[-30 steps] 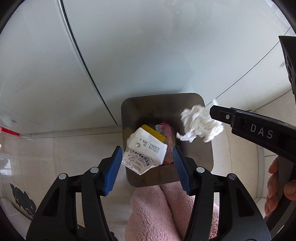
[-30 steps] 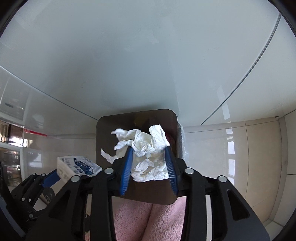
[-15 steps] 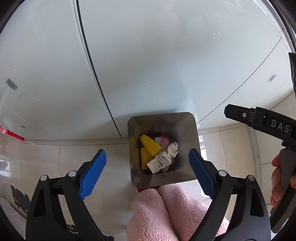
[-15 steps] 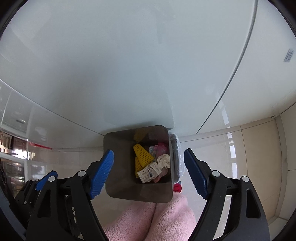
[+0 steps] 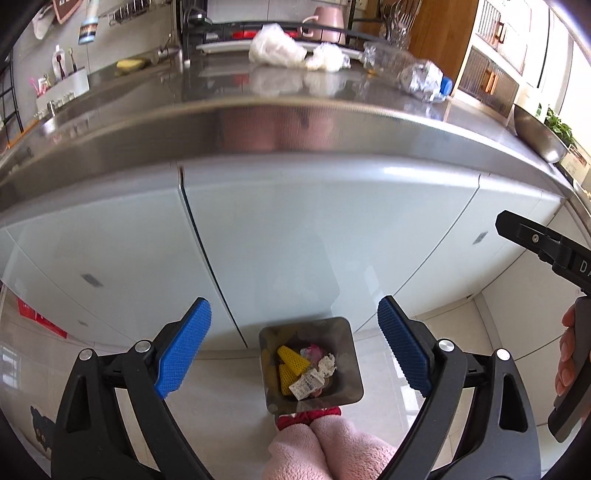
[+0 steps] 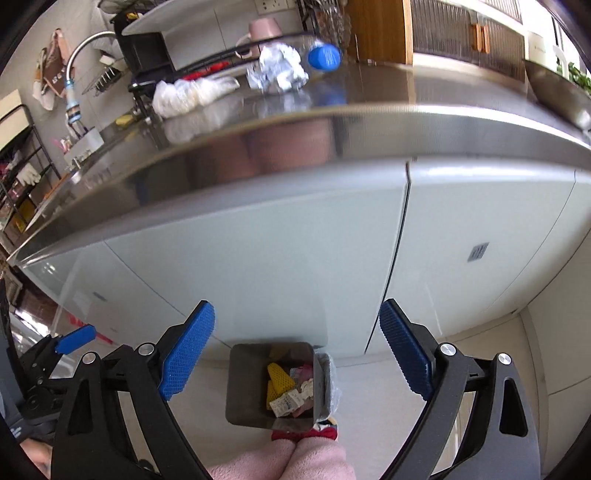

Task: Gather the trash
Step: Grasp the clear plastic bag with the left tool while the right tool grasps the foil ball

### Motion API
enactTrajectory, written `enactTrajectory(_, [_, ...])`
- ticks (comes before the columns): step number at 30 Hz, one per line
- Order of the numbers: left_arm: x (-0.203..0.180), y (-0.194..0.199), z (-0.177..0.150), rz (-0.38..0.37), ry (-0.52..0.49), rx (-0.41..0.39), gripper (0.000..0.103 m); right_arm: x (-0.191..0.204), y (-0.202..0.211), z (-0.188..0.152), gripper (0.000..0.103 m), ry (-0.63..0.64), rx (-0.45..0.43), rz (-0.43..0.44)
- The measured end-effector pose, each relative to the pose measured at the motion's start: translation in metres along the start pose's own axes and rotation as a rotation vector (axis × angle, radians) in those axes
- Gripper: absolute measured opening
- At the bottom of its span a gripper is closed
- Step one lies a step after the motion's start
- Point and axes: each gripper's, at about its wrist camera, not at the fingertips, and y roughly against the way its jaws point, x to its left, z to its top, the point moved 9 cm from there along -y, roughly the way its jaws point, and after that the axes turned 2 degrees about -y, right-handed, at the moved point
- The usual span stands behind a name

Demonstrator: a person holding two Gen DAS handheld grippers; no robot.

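Down on the floor, by the pale cupboard doors [image 5: 295,240], we see one metal bin [image 5: 345,373]. It sits just past two fuzzy pink legs [image 5: 325,446]. Inside the bin we count two yellow net pieces [image 5: 290,363], one white crumpled tissue [image 5: 327,363], one small printed box [image 5: 306,384] and some pink wrapper [image 5: 312,350].

We hold two tongs. Our left gripper [image 5: 293,352] has just been opening and now stands wide, with nothing between its two blue pads [image 5: 183,349]. Our right gripper [image 6: 297,352] has just been opening too, and it is wide and holds nothing.

Up on the shiny counter [image 5: 221,96] more trash waits: one white plastic bag [image 5: 275,50], one crumpled ball of white paper [image 6: 279,70] and one squashed clear bottle [image 5: 410,72] with a blue cap [image 6: 324,56]. One pink cup [image 6: 262,31] stands behind them.
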Motion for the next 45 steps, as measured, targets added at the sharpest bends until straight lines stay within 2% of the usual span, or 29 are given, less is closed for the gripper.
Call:
enactTrajectory(3, [-0.002,0.024,0.033,-0.005,0.005,-0.041,0.087,0.003,0.029,0.035,0.091,0.024,-0.066,-0.004])
enactTrajectory(7, [-0.002,0.045,0.079,0.005,-0.003,-0.076,0.086,0.007,0.048,0.076,0.091,0.051,-0.116,-0.015])
enactTrajectory(11, [0.0,0.046,0.119,-0.011,-0.003,-0.076,0.071,0.01,0.053,0.108,0.091,0.041,-0.137,-0.01])
enactTrajectory(13, [0.002,0.044,0.139,-0.013,-0.004,-0.085,0.067,0.011,0.049,0.122,0.088,0.025,-0.135,0.002])
enactTrajectory(15, [0.003,0.038,0.158,-0.013,-0.015,-0.094,0.063,0.013,0.041,0.135,0.08,0.02,-0.126,0.002])
enactTrajectory(21, [-0.002,0.011,0.202,-0.023,-0.049,-0.109,0.055,0.016,0.004,0.168,0.065,-0.005,-0.094,-0.003])
enactTrajectory(22, [-0.004,0.006,0.208,-0.03,-0.053,-0.11,0.055,0.016,-0.001,0.171,0.064,-0.009,-0.091,-0.004])
enactTrajectory(24, [-0.007,-0.003,0.22,-0.038,-0.057,-0.112,0.055,0.017,-0.01,0.178,0.054,-0.017,-0.085,-0.003])
enactTrajectory(27, [-0.012,-0.017,0.235,-0.049,-0.058,-0.11,0.053,0.017,-0.023,0.184,0.051,-0.019,-0.082,-0.013])
enactTrajectory(36, [-0.025,-0.059,0.265,-0.062,-0.076,-0.082,0.053,0.019,-0.047,0.196,0.051,-0.002,-0.075,-0.028])
enactTrajectory(45, [-0.025,-0.1,0.272,-0.062,-0.06,-0.015,0.052,0.021,-0.062,0.198,0.051,0.029,-0.068,-0.047])
